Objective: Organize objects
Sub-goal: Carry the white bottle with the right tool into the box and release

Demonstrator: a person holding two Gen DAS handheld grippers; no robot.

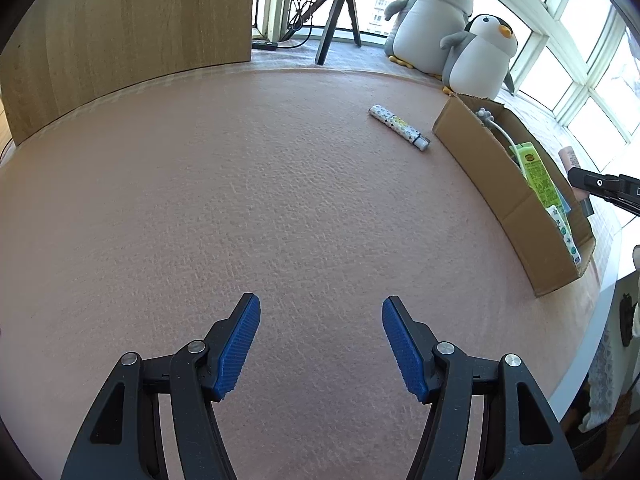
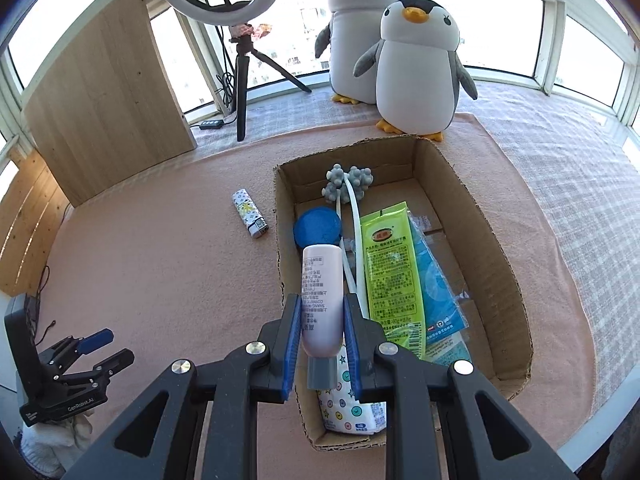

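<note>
The right gripper (image 2: 320,344) clamps a pale pink tube (image 2: 322,304) by its lower body, grey cap toward the camera, above the near left part of an open cardboard box (image 2: 492,248). Inside the box lie a blue round lid (image 2: 316,226), a grey-headed white massager (image 2: 352,200), a green packet (image 2: 394,272), a blue packet (image 2: 438,292) and a dotted pack (image 2: 348,408). A patterned lighter (image 2: 250,218) lies on the pink cloth (image 2: 160,264) just left of the box. The left gripper (image 1: 321,344) hovers over bare cloth, jaws wide and holding nothing.

pink tube (image 2: 322,300), patterned white lighter (image 2: 249,219), green packet (image 2: 394,276), brown box (image 2: 486,240).
</note>
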